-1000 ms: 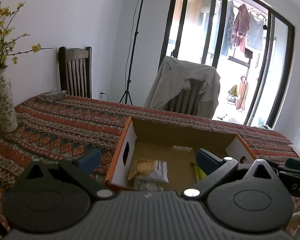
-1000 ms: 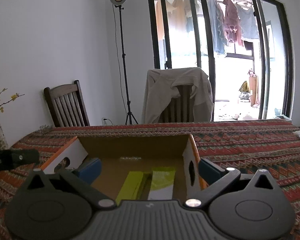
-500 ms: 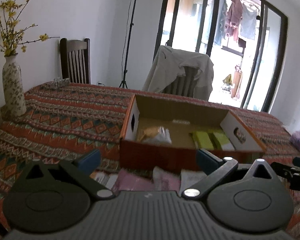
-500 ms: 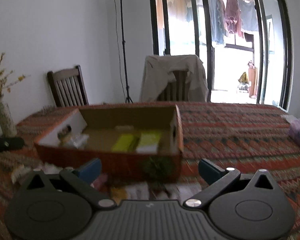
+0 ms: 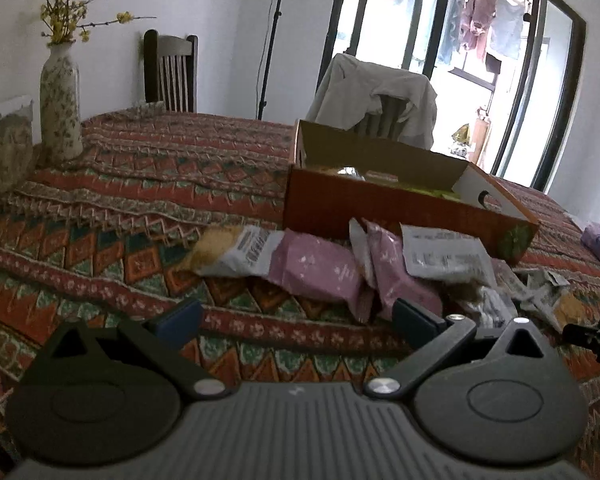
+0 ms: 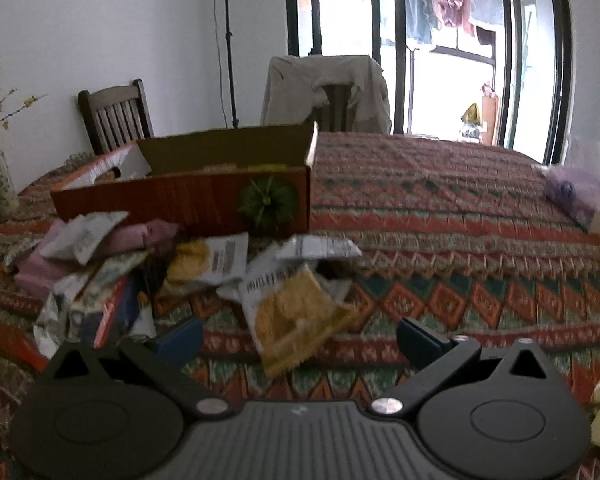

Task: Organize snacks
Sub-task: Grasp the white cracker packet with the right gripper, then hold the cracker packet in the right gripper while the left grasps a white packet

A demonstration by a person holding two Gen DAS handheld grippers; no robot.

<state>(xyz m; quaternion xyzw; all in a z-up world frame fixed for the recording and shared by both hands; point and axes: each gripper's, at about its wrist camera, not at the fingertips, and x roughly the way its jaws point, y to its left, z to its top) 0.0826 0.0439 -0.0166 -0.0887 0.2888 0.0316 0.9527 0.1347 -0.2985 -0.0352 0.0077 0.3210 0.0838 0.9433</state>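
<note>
An orange cardboard box (image 5: 380, 208) stands on the patterned tablecloth, with a few snack packs inside; it also shows in the right wrist view (image 6: 188, 200). Loose snack packets lie in a heap in front of it: pink packs (image 5: 320, 268), grey-white packs (image 5: 444, 256) and a yellow pack (image 6: 296, 312). My left gripper (image 5: 296, 316) is open and empty, just short of the pink packs. My right gripper (image 6: 300, 336) is open and empty, with the yellow pack lying between its fingers' line, apart from them.
A flowered vase (image 5: 60, 108) stands at the table's left. Two chairs (image 5: 172, 72) stand behind the table, one draped with a jacket (image 5: 376, 92). A purple bag (image 6: 576, 196) lies at the right. A blue-red box (image 6: 112, 316) lies in the heap.
Both grippers have pulled back from over the box and come down toward the table. The heap of loose packets in front of the box has come into view.
</note>
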